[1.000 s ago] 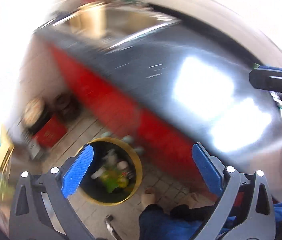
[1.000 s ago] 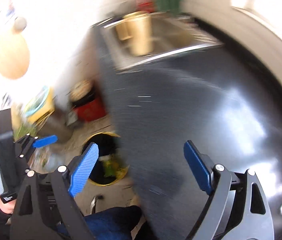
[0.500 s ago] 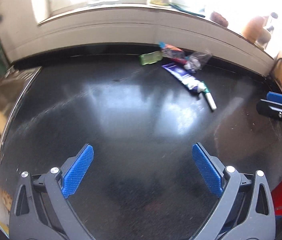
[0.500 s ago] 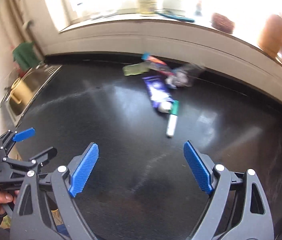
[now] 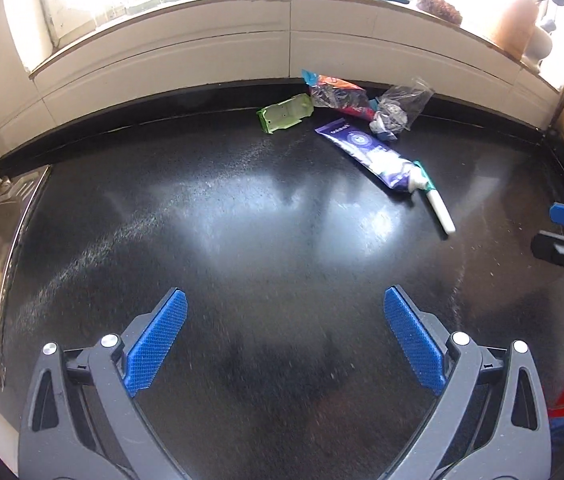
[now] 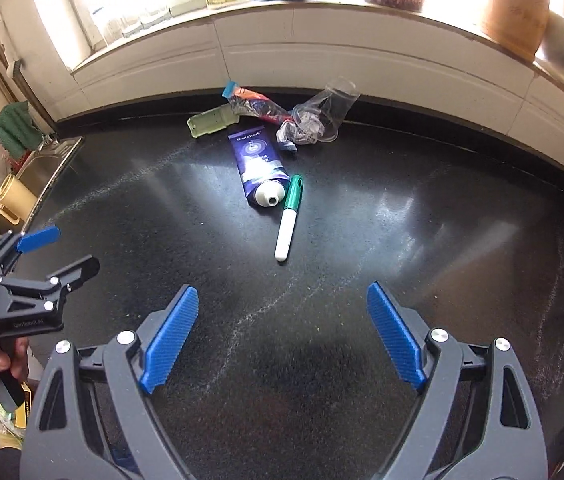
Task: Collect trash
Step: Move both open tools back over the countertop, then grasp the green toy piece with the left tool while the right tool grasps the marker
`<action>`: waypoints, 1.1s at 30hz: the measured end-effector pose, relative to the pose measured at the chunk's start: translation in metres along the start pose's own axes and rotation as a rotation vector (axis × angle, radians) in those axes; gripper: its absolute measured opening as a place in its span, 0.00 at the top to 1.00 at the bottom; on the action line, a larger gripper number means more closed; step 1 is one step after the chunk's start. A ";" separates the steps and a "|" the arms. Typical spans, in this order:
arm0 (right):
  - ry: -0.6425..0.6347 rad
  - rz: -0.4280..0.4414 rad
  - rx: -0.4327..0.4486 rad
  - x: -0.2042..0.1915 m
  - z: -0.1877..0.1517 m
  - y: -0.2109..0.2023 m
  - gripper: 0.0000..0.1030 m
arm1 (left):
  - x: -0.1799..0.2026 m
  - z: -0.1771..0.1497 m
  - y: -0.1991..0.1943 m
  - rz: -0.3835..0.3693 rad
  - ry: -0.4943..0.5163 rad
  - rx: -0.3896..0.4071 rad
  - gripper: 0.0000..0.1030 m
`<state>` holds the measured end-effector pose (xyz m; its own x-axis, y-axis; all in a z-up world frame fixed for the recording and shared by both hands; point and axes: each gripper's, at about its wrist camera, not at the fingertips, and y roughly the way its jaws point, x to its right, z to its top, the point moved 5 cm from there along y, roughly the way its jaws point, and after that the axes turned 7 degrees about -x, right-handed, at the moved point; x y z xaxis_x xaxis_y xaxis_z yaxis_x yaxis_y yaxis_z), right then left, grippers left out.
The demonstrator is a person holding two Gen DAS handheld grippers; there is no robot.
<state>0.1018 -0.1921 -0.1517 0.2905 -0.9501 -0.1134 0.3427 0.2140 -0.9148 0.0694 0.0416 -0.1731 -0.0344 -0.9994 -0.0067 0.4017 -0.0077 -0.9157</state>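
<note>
The right gripper point(image 6: 282, 336) stands wide and empty at the bottom of its frame, above the bare black countertop point(image 6: 422, 240); the left gripper point(image 5: 284, 340) is equally wide and holds nothing. The trash lies in the upper middle, well apart from both. Nearest is one green-capped marker point(image 6: 288, 220), just beside one purple tube point(image 6: 255, 168). Behind, near the wall, sit one green carton point(image 6: 211, 122), one red-and-blue wrapper point(image 6: 255, 106) and one clear plastic cup point(image 6: 324, 114) stuffed with crumpled paper. A good approach probably starts with the marker, pads straddling its barrel crosswise, lowered until they nearly brush the counter.
</note>
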 end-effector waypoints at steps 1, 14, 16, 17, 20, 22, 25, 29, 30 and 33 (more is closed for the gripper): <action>-0.004 -0.002 -0.011 0.000 0.004 0.008 0.18 | -0.002 0.008 0.007 -0.003 0.005 -0.005 0.07; -0.007 -0.013 -0.135 0.007 0.033 0.096 0.25 | -0.005 0.127 0.114 0.036 0.225 -0.015 0.07; -0.019 -0.025 -0.139 0.007 0.038 0.103 0.26 | -0.003 0.144 0.130 0.032 0.272 -0.018 0.07; -0.027 -0.033 -0.138 0.007 0.041 0.106 0.27 | -0.002 0.153 0.139 0.024 0.297 -0.020 0.07; -0.027 -0.044 -0.143 0.009 0.049 0.115 0.32 | -0.001 0.172 0.156 -0.002 0.346 -0.019 0.07; -0.028 -0.055 -0.139 0.009 0.053 0.121 0.33 | 0.000 0.179 0.163 -0.025 0.371 -0.015 0.07; -0.041 -0.066 -0.133 0.004 0.059 0.125 0.36 | 0.000 0.187 0.168 -0.058 0.394 0.008 0.07; -0.086 -0.080 -0.117 -0.004 0.060 0.124 0.59 | -0.002 0.188 0.167 -0.135 0.384 0.011 0.22; -0.093 -0.076 -0.115 -0.006 0.059 0.123 0.64 | -0.001 0.188 0.165 -0.150 0.379 0.010 0.30; -0.093 -0.060 -0.119 -0.005 0.057 0.120 0.85 | 0.005 0.182 0.157 -0.156 0.405 0.015 0.64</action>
<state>0.1922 -0.1488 -0.2386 0.3564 -0.9340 -0.0256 0.2556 0.1238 -0.9588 0.2993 0.0296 -0.2437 -0.4507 -0.8922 -0.0283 0.3763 -0.1612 -0.9124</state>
